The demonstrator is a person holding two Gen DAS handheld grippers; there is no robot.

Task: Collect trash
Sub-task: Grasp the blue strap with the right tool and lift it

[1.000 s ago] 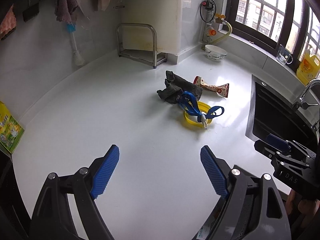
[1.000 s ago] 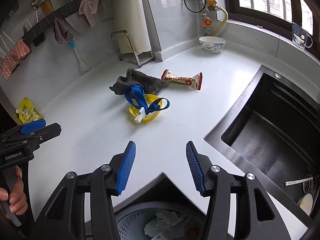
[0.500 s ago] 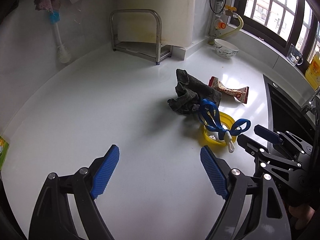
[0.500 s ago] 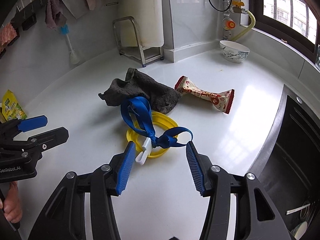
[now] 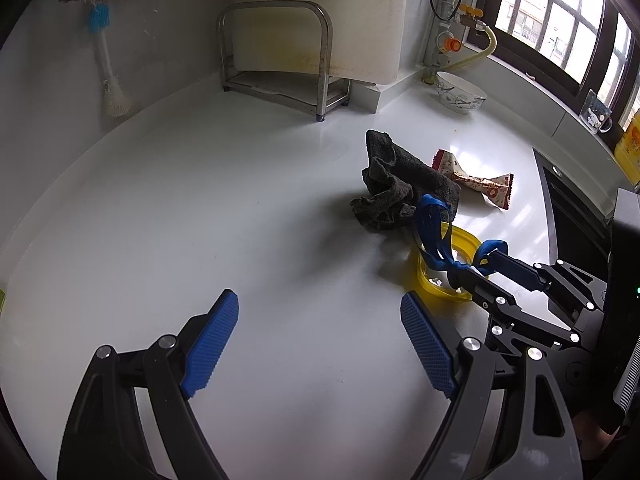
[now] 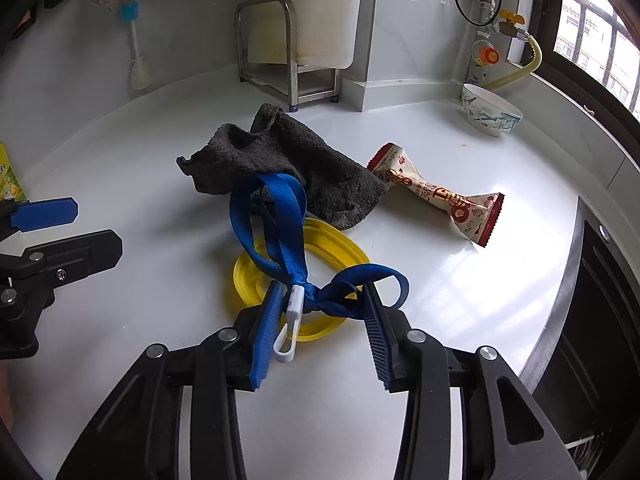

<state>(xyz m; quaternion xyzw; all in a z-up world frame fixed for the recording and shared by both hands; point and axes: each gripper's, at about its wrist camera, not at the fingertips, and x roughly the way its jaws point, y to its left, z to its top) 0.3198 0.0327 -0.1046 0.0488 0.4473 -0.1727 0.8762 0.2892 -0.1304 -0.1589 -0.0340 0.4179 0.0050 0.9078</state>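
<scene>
A blue strap [image 6: 280, 220] with a white clip [image 6: 290, 322] lies knotted over a yellow plastic lid [image 6: 340, 248] on the white counter. A dark grey rag [image 6: 288, 160] lies behind it, and a red-and-cream snack wrapper [image 6: 440, 196] to its right. My right gripper [image 6: 320, 332] is open, its blue pads on either side of the strap's knot and clip. The same strap [image 5: 432, 232], lid [image 5: 464, 240], rag [image 5: 396, 184] and wrapper [image 5: 476, 180] show in the left wrist view. My left gripper [image 5: 320, 340] is open and empty, over bare counter to the left of the pile.
A black sink [image 6: 600, 320] is set into the counter at the right. A patterned bowl [image 6: 490, 114] stands by the back wall near the gas pipe. A steel rack [image 6: 280, 60] stands at the back, a brush [image 6: 134, 48] hangs on the wall, and a green packet [image 6: 8, 180] lies far left.
Both grippers have moved forward toward the pile. My right gripper now straddles the strap's knot and clip, where before it was short of the lid. Both stay open.
</scene>
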